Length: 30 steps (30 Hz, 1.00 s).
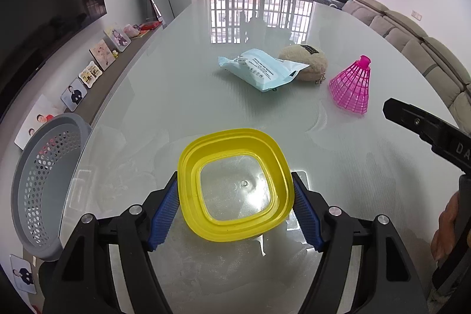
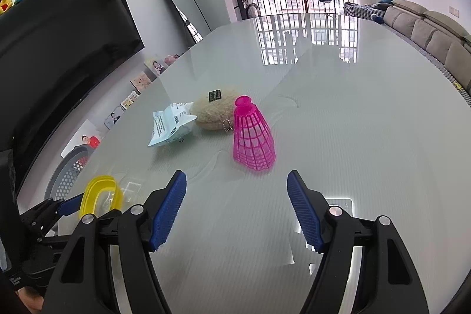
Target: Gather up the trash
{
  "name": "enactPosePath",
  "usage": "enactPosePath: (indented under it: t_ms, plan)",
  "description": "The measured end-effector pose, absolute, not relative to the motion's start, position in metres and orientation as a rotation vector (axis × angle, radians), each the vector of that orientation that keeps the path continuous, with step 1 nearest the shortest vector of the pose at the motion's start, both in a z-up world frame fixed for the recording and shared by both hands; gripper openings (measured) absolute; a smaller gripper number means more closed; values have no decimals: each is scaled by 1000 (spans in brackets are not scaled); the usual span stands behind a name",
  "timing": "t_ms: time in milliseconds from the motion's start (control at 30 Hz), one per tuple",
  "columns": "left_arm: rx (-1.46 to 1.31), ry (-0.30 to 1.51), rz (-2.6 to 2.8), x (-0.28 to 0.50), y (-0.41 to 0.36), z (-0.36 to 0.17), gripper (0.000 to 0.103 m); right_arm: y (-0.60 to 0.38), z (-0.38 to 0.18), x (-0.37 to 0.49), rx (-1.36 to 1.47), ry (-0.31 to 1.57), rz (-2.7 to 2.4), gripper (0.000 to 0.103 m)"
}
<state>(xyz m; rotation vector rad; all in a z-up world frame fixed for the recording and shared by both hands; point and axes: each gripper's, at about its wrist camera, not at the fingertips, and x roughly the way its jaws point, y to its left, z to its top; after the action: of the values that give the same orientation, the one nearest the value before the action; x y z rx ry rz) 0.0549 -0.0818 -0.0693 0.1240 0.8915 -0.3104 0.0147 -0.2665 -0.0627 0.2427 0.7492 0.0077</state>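
The yellow lid (image 1: 235, 184) was the piece of trash in hand, low in the middle of the left wrist view, and the left gripper (image 1: 235, 208) was closed on it, with one blue pad (image 1: 163, 214) pressed on each side. The lid looked tipped, and its clear middle showed the table (image 1: 176, 78) under it. It seemed to be up off the table, though that was hard to tell. The gray basket (image 1: 44, 184) with holes sat at the lower left of that view, by the table edge, and it was likely the place for the trash. To do this step well, the hand should keep the squeeze steady, swing the lid slowly to the left, get it right over the basket, and only then let go. A thin slick lid could slip out or twist, so no fast jerks. In the right wrist view the right gripper (image 2: 237, 208) was open at the bottom and held nothing. Farther up from it stood the pink shuttlecock (image 2: 253, 134), wide end down. Past that, toward the middle left, lay the pale blue packet (image 2: 169, 125), touching the fuzzy tan pouch (image 2: 215, 111) behind it. The right hand could go for the shuttlecock next, and should pinch it softly because it looked light and easy to knock over.
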Motion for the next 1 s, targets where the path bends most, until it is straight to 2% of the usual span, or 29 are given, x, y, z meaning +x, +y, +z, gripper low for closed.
enactPosePath:
  t_ms: [533, 633, 767, 1000]
  plan:
    - [109, 884, -291, 61, -67, -66, 70, -254, -86, 93, 134, 861, -81, 67]
    - [109, 886, -291, 61, -67, -66, 70, -248, -88, 96, 101, 868, -83, 54]
    - [111, 891, -291, 60, -69, -67, 70, -244, -90, 97, 77, 876, -78, 42]
    - [109, 891, -290, 60, -69, -66, 70, -245, -88, 94, 75, 869, -59, 33]
